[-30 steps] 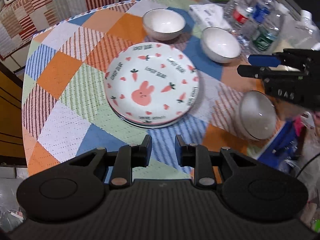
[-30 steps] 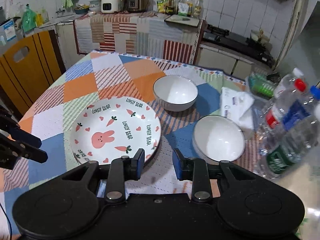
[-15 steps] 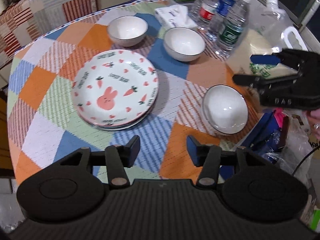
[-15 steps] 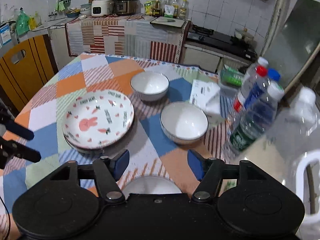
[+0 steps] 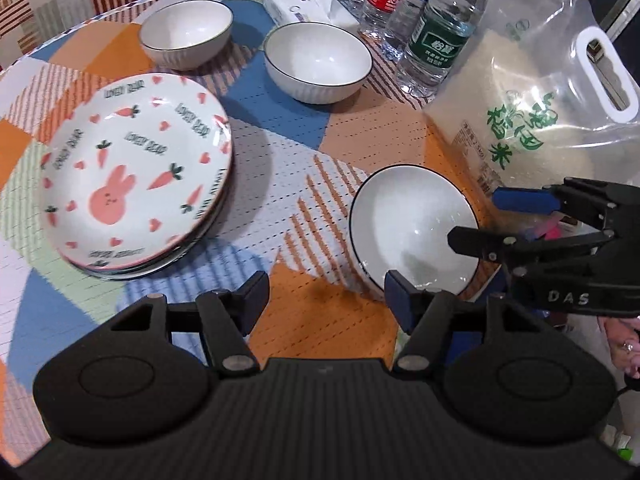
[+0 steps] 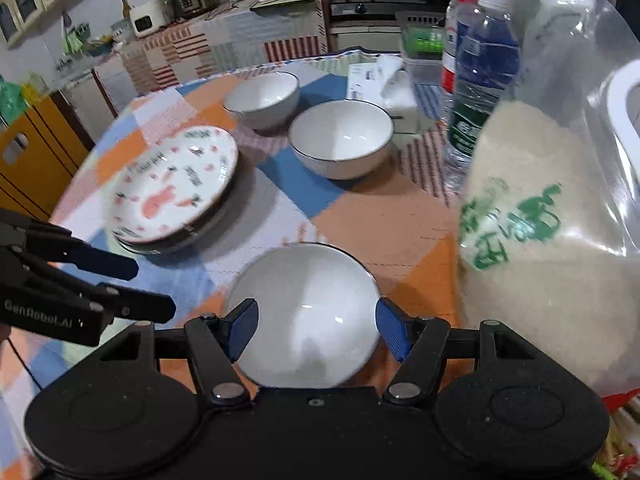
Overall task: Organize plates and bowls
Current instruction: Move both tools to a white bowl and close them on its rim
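Hovering low over the near edge of the tabletop [image 6: 360, 216], the right tool [image 6: 316, 330] has its blue-padded fingers [image 6: 390, 332] spread wide on either side of the nearest bowl [image 6: 304, 312], without visibly touching its rim. The left tool [image 5: 326, 294] is also spread and holds nothing; its right finger sits just in front of that same bowl [image 5: 414, 232]. A stack of rabbit-and-carrot plates [image 5: 132, 196] lies to the left, well apart from the nearest bowl. Two more white bowls stand farther back, the middle bowl [image 5: 318, 62] near the water bottles [image 5: 436, 36] and the far bowl [image 5: 186, 32] beyond the plates. A rice bag [image 5: 532, 112] stands just beside the nearest bowl.
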Demonstrator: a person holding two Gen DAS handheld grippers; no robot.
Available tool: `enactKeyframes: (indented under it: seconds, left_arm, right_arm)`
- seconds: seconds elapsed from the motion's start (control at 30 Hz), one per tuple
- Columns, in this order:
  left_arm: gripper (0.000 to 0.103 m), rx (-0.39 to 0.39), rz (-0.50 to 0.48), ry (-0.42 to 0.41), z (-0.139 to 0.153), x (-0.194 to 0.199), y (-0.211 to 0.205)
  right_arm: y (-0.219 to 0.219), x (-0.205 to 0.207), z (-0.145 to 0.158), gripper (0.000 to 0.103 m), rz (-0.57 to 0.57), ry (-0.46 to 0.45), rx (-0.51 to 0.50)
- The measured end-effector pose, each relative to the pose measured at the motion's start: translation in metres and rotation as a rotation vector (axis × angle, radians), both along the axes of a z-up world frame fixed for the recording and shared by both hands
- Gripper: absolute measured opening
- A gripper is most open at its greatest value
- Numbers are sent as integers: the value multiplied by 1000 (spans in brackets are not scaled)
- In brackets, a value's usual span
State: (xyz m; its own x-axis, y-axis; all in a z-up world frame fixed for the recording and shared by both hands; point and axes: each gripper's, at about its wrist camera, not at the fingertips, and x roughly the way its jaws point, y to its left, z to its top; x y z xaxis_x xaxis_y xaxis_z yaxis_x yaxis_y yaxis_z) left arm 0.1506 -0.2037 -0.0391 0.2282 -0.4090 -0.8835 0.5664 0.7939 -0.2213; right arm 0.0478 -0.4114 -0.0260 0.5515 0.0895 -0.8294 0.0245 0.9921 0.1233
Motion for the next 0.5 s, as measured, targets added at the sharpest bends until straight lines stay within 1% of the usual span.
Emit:
enactKeyframes:
  seconds: [0.1, 0.17, 0.23, 0.27, 0.4, 0.43, 0.47, 0.5]
  left_arm:
    - [63, -16, 1, 12, -14, 1, -8]
    - [63, -34, 14, 30, -22, 2, -11]
    - [63, -47, 26, 43, -30, 3, -14]
    - [63, -49, 28, 43, -33, 4, -15]
    - [60, -47, 42, 34, -43, 6, -18]
    - [52, -52, 36, 39, -45, 6, -19]
    - [43, -59, 36, 49, -47, 8, -17]
    - [40, -79, 33, 68, -48, 10, -16]
  right_arm:
    - [-3, 2, -16, 70, -15, 8, -36]
    - [-7, 3, -25, 70, -82, 34, -54]
    - [-11, 5, -31, 70, -138, 64, -24]
    - [-12, 6, -33, 70, -148, 73, -4]
    - [-13, 12, -44, 69, -160, 93, -7]
    - [-14, 15, -46, 67, -159, 97, 0]
    - [-14, 17, -48, 65, -156, 100, 8]
    - [-14, 19, -49, 56, -150, 106, 17]
